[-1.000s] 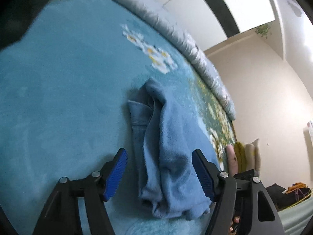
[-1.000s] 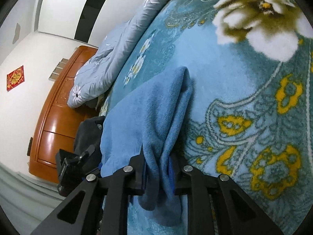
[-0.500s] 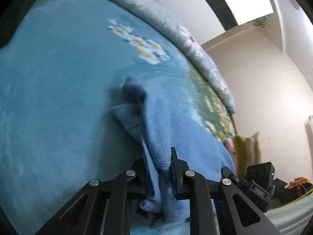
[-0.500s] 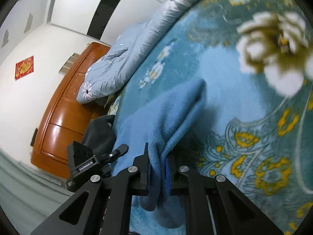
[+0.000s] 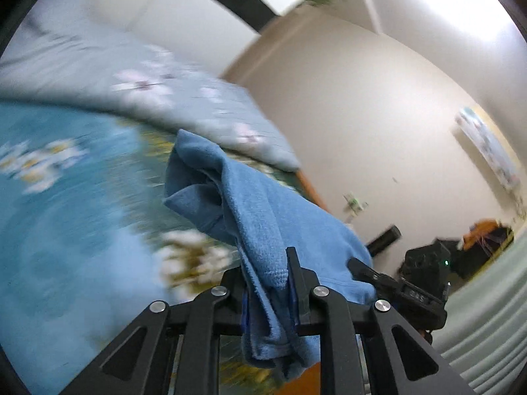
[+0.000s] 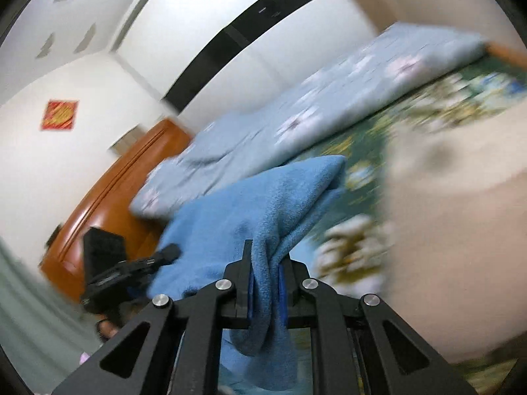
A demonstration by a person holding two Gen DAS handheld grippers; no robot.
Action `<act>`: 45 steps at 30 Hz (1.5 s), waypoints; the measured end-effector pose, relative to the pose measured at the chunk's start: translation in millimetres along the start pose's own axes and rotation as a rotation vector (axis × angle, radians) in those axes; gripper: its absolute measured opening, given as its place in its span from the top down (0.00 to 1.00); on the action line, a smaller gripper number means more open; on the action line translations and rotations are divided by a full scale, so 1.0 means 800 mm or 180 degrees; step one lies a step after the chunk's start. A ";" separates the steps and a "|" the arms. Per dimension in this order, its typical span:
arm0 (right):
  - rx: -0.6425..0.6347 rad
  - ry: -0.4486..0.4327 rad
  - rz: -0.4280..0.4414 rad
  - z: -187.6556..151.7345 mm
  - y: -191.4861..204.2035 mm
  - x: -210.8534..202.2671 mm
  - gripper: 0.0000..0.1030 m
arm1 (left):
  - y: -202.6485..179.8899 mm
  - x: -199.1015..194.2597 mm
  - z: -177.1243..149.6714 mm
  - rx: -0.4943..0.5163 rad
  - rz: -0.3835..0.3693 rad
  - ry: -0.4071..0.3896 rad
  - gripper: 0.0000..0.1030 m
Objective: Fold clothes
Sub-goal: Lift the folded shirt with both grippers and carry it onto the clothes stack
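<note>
A light blue fleece garment (image 5: 257, 210) hangs in the air between my two grippers, lifted off the bed. My left gripper (image 5: 268, 283) is shut on one end of it. My right gripper (image 6: 266, 263) is shut on the other end, where the same garment (image 6: 250, 210) shows stretching away to the left. Loose fabric droops below both pairs of jaws. The right gripper's black body (image 5: 418, 286) shows past the garment in the left wrist view, and the left gripper's body (image 6: 108, 263) shows in the right wrist view.
The bed carries a blue floral blanket (image 5: 66, 214) and a rolled grey-blue quilt (image 5: 148, 92) along its far side. A wooden headboard (image 6: 108, 194) stands behind. A large blurred pale shape (image 6: 454, 230) fills the right of the right wrist view. Dark bags (image 5: 477, 243) lie on the floor.
One second ago my left gripper was open around the garment on the bed; it closed on it. Both grippers have since risen, lifting the garment off the blanket.
</note>
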State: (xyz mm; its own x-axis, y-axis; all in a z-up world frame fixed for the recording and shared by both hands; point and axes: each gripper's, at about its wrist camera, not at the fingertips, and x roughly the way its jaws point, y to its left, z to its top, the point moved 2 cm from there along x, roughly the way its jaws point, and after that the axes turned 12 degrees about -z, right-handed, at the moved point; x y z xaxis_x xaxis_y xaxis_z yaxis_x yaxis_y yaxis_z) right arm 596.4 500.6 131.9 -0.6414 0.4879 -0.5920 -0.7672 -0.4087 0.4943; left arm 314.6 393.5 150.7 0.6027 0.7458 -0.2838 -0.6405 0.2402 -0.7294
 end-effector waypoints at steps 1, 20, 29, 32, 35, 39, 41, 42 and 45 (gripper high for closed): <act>0.0018 -0.0041 -0.0144 0.011 -0.020 -0.012 0.88 | -0.016 0.028 0.001 0.0078 -0.0031 0.0055 0.82; 0.0190 -0.0283 -0.1093 0.067 -0.221 -0.070 0.88 | -0.061 0.252 -0.062 0.0544 -0.0128 0.0537 0.80; 0.0520 -0.0193 -0.1120 0.042 -0.265 -0.038 0.87 | -0.048 0.274 -0.080 0.0610 0.0063 0.0737 0.76; 0.0531 -0.0246 -0.1171 0.040 -0.259 -0.044 0.85 | -0.052 0.268 -0.079 0.0604 0.0058 0.0767 0.73; 0.0502 -0.0356 -0.1309 0.041 -0.252 -0.060 0.79 | -0.061 0.246 -0.067 0.0686 0.0149 0.0657 0.68; 0.0566 -0.0755 -0.1421 0.044 -0.241 -0.108 0.71 | -0.088 0.209 -0.056 0.1008 0.0356 0.0235 0.66; 0.0498 -0.0833 -0.1353 0.044 -0.226 -0.117 0.70 | -0.102 0.212 -0.058 0.1126 0.0354 0.0286 0.65; 0.0449 -0.0832 -0.1328 0.045 -0.218 -0.117 0.70 | -0.109 0.216 -0.062 0.1188 0.0354 0.0331 0.65; 0.0104 -0.0704 -0.1394 0.045 -0.178 -0.098 0.69 | -0.125 0.240 -0.082 0.1314 0.0328 0.0526 0.65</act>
State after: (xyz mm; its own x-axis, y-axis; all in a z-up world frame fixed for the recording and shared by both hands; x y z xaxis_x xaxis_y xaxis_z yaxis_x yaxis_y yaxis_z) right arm 755.5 548.3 130.6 -0.2405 0.7621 -0.6011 -0.9622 -0.1057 0.2510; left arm 525.6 472.1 127.9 0.5722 0.6777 -0.4618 -0.8170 0.4224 -0.3924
